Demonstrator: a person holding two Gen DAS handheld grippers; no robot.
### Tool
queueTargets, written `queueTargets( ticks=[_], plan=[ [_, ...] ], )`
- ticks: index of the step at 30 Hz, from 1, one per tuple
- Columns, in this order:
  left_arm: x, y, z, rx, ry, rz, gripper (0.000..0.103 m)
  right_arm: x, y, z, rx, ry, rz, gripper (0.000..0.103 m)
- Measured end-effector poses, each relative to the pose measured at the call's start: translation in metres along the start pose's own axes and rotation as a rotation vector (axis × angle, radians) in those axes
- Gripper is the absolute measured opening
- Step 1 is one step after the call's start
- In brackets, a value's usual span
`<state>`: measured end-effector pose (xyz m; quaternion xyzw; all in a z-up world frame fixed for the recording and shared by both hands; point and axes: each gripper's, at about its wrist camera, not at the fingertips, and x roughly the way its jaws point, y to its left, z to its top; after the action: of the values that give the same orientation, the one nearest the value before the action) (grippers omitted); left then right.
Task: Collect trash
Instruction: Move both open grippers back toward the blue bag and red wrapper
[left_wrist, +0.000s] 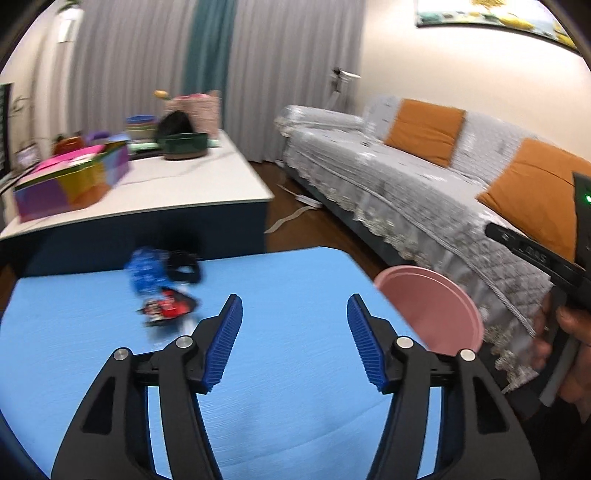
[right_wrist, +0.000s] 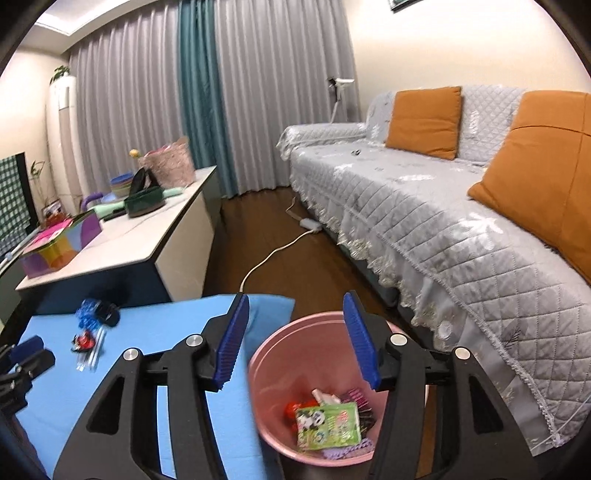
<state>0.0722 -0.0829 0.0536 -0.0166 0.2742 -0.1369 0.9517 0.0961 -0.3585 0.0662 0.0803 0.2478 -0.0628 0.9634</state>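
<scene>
Blue tabletop with motion-blurred wrappers, pink bin half hidden, left gripper and right gripper agape, empty

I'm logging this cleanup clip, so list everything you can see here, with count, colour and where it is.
Bin: one, pink, on the floor between blue table and sofa; wrappers inside, a green one on top.
Blue table: one, in front of both grippers.
Trash on table: small cluster, blue, black and red, at its far left.
Low cabinet: one, white top, beyond the table, carrying a multicoloured box and a dark green pot.
Sofa: one, grey quilted cover, on the right.
Cushions: two, orange, on the sofa.
Curtains: grey with a teal strip.
Left gripper: open, empty.
Right gripper: open, empty, over the bin.
</scene>
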Motion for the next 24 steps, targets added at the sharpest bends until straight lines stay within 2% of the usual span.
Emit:
queueTargets(
  ticks=[2,7,12,13,15,17,19,24],
  plan=[
    [-0.005,0.014,-0.005,-0.018,-0.022,0.051,0.059,0.000,0.004,-0.002,0.002,0.007,0.008,0.054],
    [-0.008,0.050,-0.013,-0.085,-0.021,0.131,0.059,0.006,0.024,-0.005,0.002,0.037,0.056,0.054],
    [-0.013,0.091,-0.020,-0.170,-0.006,0.172,0.058,0.018,0.061,-0.010,-0.040,0.070,0.146,0.050],
    [-0.013,0.097,-0.021,-0.182,0.000,0.178,0.055,0.019,0.068,-0.011,-0.047,0.071,0.165,0.049],
    [-0.013,0.112,-0.024,-0.221,0.015,0.182,0.042,0.022,0.084,-0.013,-0.057,0.075,0.214,0.039],
    [-0.012,0.124,-0.028,-0.247,0.025,0.189,0.025,0.026,0.101,-0.017,-0.066,0.082,0.262,0.030],
    [-0.010,0.134,-0.031,-0.258,0.034,0.193,0.017,0.030,0.116,-0.022,-0.072,0.094,0.299,0.024],
    [-0.007,0.151,-0.029,-0.281,0.020,0.207,0.014,0.048,0.153,-0.041,-0.085,0.166,0.388,0.020]
  ],
)
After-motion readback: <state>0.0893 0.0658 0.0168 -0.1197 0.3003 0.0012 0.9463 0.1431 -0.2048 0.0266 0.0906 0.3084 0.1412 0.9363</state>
